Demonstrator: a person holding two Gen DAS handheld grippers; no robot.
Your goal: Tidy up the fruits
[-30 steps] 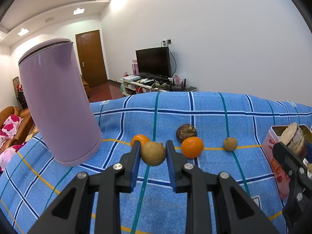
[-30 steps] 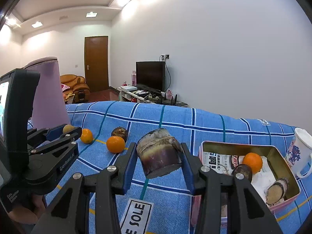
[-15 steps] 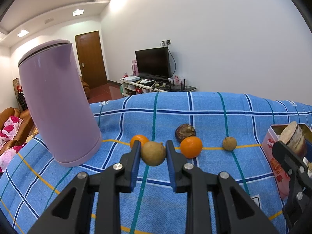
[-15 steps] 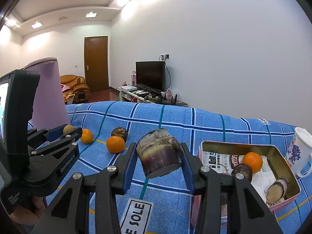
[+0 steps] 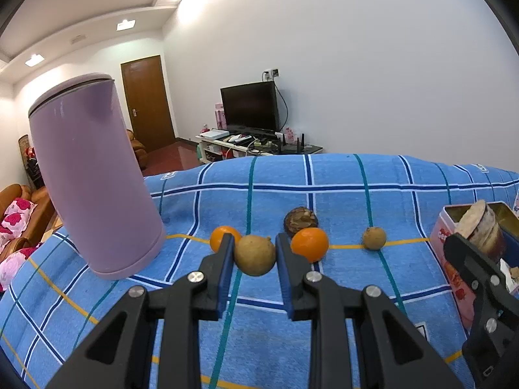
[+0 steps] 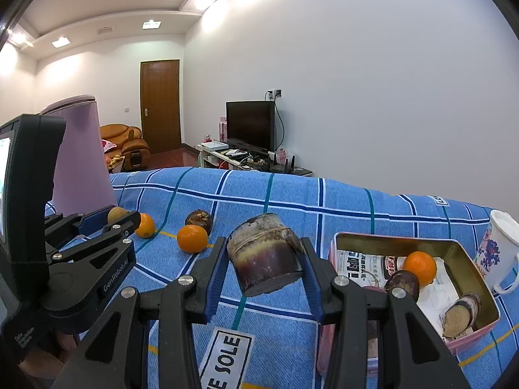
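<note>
While the right gripper (image 6: 264,256) is clamped on a dark, cut sugarcane chunk (image 6: 266,256) held above the blue checked cloth (image 6: 292,201), the pink tin (image 6: 467,253) just to its right holds an orange (image 6: 419,266), a dark round fruit (image 6: 402,283) and a second cane piece (image 6: 460,312) on printed paper. White mug (image 6: 501,253) beside the tin. Left gripper (image 5: 254,254) is closed on a tan round fruit (image 5: 254,254), level, low over the cloth. Loose beyond it: two oranges (image 5: 309,243), a brown fruit (image 5: 301,220), a small tan one (image 5: 374,238). Purple kettle (image 5: 90,175) stands at left.
</note>
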